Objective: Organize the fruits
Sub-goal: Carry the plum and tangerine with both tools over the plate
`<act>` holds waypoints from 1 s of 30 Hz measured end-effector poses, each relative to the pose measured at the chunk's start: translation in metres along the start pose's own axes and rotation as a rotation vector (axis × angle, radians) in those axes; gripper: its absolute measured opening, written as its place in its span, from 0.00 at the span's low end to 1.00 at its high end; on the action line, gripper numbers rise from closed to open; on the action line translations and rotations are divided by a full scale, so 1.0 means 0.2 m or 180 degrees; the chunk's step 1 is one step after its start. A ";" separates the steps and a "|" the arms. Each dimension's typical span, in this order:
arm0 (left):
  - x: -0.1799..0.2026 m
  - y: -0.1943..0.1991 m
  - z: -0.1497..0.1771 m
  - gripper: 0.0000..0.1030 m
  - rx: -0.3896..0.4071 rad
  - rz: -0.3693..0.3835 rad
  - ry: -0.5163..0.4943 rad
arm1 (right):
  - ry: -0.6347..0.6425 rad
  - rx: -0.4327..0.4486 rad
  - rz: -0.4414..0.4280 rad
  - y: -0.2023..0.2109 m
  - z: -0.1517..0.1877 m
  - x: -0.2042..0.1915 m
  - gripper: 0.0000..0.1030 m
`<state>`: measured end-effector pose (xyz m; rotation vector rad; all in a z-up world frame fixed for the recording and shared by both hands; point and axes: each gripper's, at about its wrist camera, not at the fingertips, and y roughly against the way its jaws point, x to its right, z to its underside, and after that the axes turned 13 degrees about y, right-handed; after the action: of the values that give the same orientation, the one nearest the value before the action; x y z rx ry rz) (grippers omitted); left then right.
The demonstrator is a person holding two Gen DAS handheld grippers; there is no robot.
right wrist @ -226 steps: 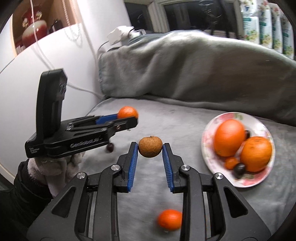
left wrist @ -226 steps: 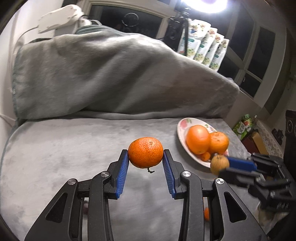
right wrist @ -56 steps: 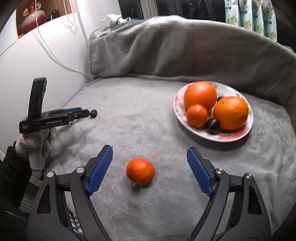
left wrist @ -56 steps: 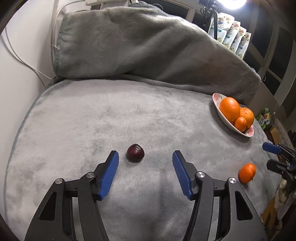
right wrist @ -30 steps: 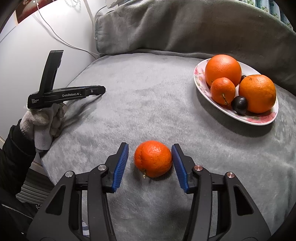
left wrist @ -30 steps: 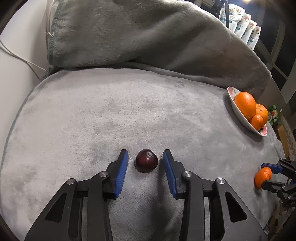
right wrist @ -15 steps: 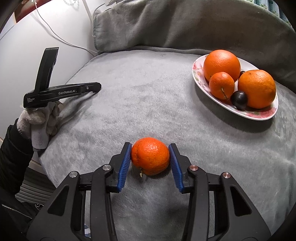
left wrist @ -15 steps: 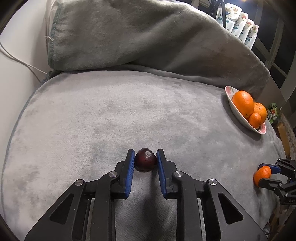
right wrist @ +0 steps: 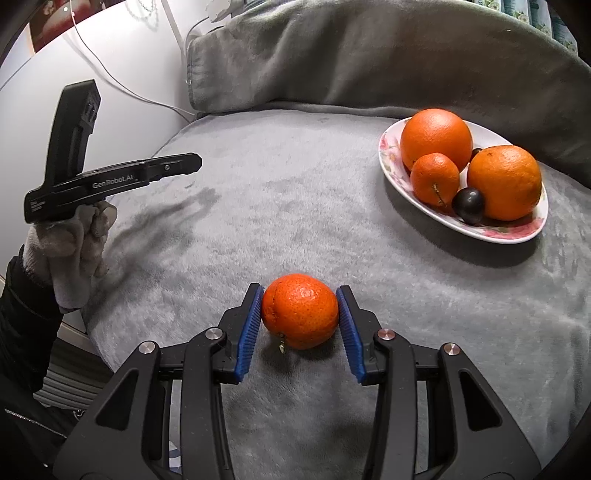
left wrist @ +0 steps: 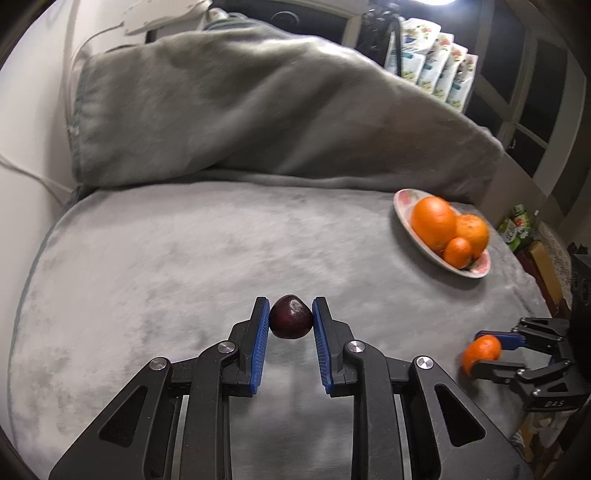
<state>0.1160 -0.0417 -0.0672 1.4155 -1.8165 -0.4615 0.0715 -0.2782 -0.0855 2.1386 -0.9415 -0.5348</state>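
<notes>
Left wrist view: my left gripper (left wrist: 290, 319) clamps the cherry (left wrist: 290, 321), right gripper (right wrist: 300, 312) grips the tangerine (right wrist: 300, 311); next, carry both to the plate (right wrist: 391, 168).

We see a grey plush blanket (left wrist: 155, 258) covering a rounded surface and rising behind it in a heaped fold. To the left stands a white wall (right wrist: 122, 48) with thin cables (right wrist: 147, 98) trailing down it. Behind the blanket are dark window panes (left wrist: 532, 96) in pale frames, a row of printed pouches (left wrist: 436, 70) and a bright lamp (left wrist: 439, 2) overhead.
</notes>
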 end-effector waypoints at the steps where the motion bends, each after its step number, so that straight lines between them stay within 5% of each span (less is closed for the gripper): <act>1: 0.03 0.01 0.00 0.21 0.0014 0.0030 -0.0026 | -0.0004 0.0010 0.0002 0.01 0.00 0.00 0.41; 30: 0.52 -0.11 -0.13 0.21 0.0035 0.0600 -0.0371 | -0.0209 0.0503 0.0435 0.26 -0.12 0.33 0.41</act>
<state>0.1414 -0.1414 -0.0296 1.2318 -2.0265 -0.4449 0.1048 -0.3429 -0.0356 2.1866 -1.1920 -0.4786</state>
